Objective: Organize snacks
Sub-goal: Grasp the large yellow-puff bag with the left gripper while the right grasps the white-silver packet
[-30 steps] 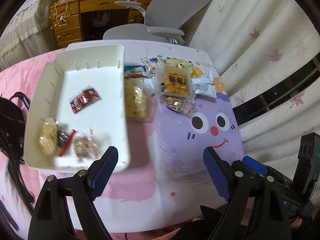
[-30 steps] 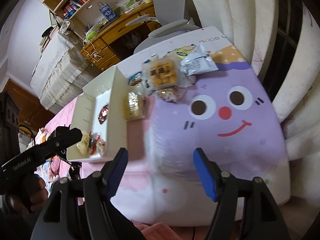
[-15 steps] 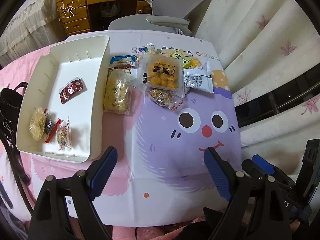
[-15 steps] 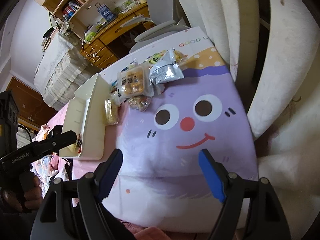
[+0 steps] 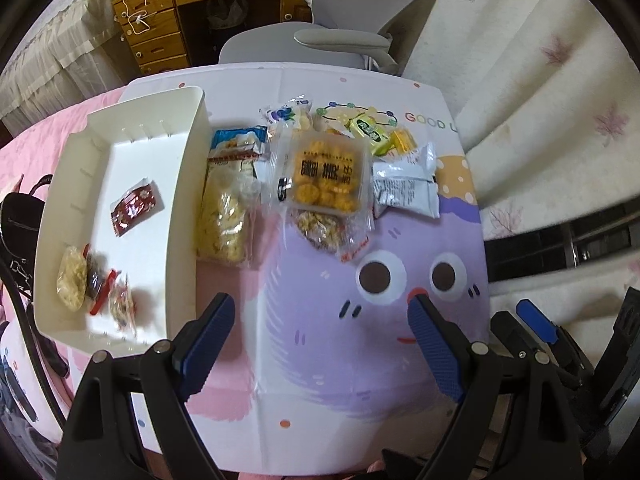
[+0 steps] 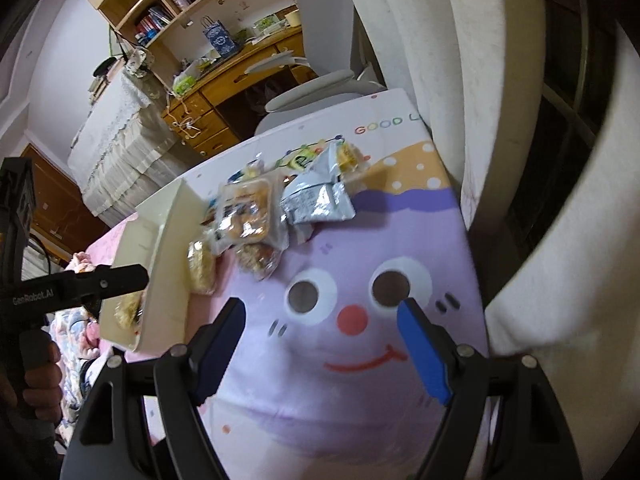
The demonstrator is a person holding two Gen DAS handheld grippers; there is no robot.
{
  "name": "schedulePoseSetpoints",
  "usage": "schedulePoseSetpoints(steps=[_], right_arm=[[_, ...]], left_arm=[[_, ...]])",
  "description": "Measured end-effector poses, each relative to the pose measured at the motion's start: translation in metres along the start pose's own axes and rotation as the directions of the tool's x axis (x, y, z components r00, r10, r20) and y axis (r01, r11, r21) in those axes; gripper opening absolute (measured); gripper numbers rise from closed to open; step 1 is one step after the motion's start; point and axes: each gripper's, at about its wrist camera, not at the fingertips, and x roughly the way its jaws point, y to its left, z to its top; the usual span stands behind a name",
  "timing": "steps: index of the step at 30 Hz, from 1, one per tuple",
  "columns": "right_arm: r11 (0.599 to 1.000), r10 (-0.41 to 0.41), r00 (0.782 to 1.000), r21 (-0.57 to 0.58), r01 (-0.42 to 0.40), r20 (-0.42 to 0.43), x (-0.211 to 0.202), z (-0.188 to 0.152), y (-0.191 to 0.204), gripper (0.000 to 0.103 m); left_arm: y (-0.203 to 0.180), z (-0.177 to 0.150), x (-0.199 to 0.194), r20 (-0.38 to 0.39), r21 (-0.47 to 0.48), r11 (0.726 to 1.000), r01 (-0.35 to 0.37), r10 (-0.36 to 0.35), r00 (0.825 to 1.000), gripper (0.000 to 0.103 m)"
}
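A white tray (image 5: 182, 204) lies at the table's left and holds a red packet (image 5: 134, 204) and several small snacks (image 5: 94, 284). Beside it lies a pile of loose snacks: a clear bag of pale crackers (image 5: 224, 220), a yellow cookie tray pack (image 5: 326, 178), a silver packet (image 5: 406, 192) and a green-yellow packet (image 5: 370, 130). The pile also shows in the right wrist view, with the cookie pack (image 6: 248, 210) and silver packet (image 6: 318, 196). My left gripper (image 5: 320, 334) is open and empty above the table's near side. My right gripper (image 6: 320, 340) is open and empty over the cartoon face.
The table wears a pink and purple cartoon-face cloth (image 5: 360, 360). A grey office chair (image 5: 320, 36) and wooden desk (image 5: 160, 28) stand behind the table. White curtains (image 5: 540, 80) hang at the right. A black bag (image 5: 16, 216) lies at the left edge.
Both grippers have moved over the table: the left view has shifted right and closer to the snack pile, the right view has dropped lower toward the cloth. Both stay open and empty.
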Motion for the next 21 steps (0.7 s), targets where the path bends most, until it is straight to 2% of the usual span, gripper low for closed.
schedulePoseSetpoints(steps=[6, 12, 21], right_arm=[[0.999, -0.045, 0.999, -0.012, 0.045, 0.005, 0.031, 0.024, -0.002, 0.079], [0.999, -0.031, 0.999, -0.029, 0.032, 0.027, 0.064, 0.050, 0.001, 0.079], [0.999, -0.025, 1.000, -0.040, 0.025, 0.007, 0.121, 0.078, 0.005, 0.079]], left_arm=[[-0.001, 0.039, 0.026, -0.040, -0.025, 1.000, 0.018, -0.019, 0.999, 0.087], [-0.003, 0.073, 0.061, -0.082, -0.021, 0.999, 0.027, -0.029, 0.996, 0.089], [-0.006, 0.098, 0.115, -0.163, -0.006, 0.999, 0.033, -0.033, 0.986, 0.090]])
